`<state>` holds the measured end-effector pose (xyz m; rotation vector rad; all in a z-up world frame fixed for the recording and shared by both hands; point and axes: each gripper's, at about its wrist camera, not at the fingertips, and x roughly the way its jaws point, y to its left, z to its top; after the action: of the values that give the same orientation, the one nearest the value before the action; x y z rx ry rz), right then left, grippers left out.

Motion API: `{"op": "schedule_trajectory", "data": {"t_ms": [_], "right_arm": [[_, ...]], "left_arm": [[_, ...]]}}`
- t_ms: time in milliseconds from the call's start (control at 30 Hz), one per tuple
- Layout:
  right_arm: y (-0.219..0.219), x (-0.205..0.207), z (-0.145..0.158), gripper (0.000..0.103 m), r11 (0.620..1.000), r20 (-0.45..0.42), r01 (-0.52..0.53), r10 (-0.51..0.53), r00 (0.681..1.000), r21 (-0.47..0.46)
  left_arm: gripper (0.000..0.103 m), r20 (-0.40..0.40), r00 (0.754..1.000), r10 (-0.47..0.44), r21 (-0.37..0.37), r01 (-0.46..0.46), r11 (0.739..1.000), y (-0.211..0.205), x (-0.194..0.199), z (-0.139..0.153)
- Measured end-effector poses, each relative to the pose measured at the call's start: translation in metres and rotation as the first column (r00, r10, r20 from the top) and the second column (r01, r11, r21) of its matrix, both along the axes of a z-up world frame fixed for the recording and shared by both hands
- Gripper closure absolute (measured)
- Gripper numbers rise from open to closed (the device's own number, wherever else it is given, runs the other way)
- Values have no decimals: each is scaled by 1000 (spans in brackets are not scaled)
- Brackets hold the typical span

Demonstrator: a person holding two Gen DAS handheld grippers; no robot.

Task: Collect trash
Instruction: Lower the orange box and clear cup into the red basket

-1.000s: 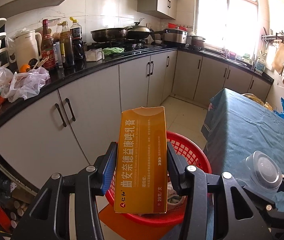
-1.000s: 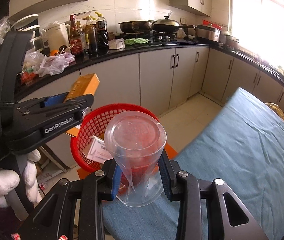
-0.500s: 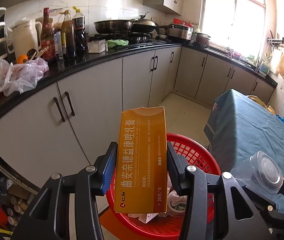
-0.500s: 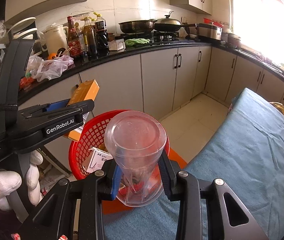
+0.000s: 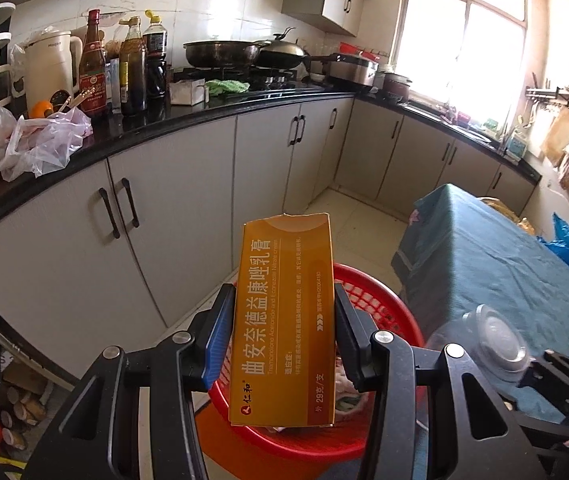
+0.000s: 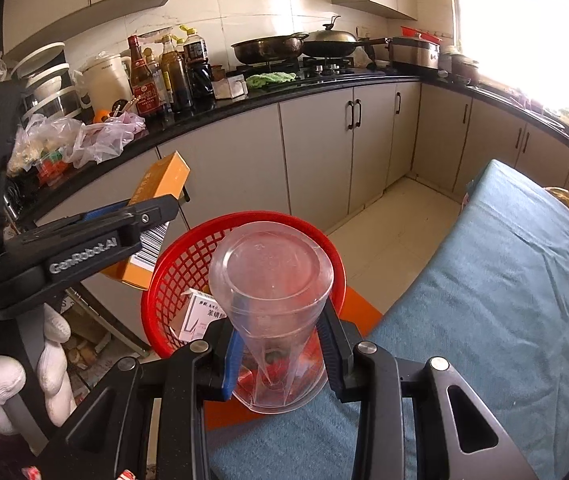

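Left tool is pinching an orange medicine box upright by its long sides, held above the near-left rim of the red mesh basket. There's already a white carton lying inside the basket. Over on the right, the right tool is squeezing a clear plastic cup, base pointing away, right where the basket meets the blue-covered bench.

Place: home kitchen.
Evidence ahead: black countertop, grey cabinets, pans on stove, sauce bottles, probably a kettle.
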<state>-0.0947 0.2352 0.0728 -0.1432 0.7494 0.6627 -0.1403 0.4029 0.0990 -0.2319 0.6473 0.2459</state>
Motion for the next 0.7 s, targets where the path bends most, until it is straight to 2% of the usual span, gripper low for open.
{"op": "schedule_trajectory", "data": {"t_ms": [267, 500, 700], "right_arm": [[-37, -15, -2, 66, 998, 8, 61, -61, 998, -7], [-81, -25, -12, 66, 989, -24, 149, -148, 989, 6], [-131, -34, -20, 66, 964, -32, 263, -265, 964, -41]], "left_arm": [[57, 28, 999, -30, -39, 31, 999, -16, -21, 5], [57, -1, 998, -61, -106, 61, 992, -41, -32, -9], [57, -45, 992, -121, -145, 114, 983, -76, -36, -26]]}}
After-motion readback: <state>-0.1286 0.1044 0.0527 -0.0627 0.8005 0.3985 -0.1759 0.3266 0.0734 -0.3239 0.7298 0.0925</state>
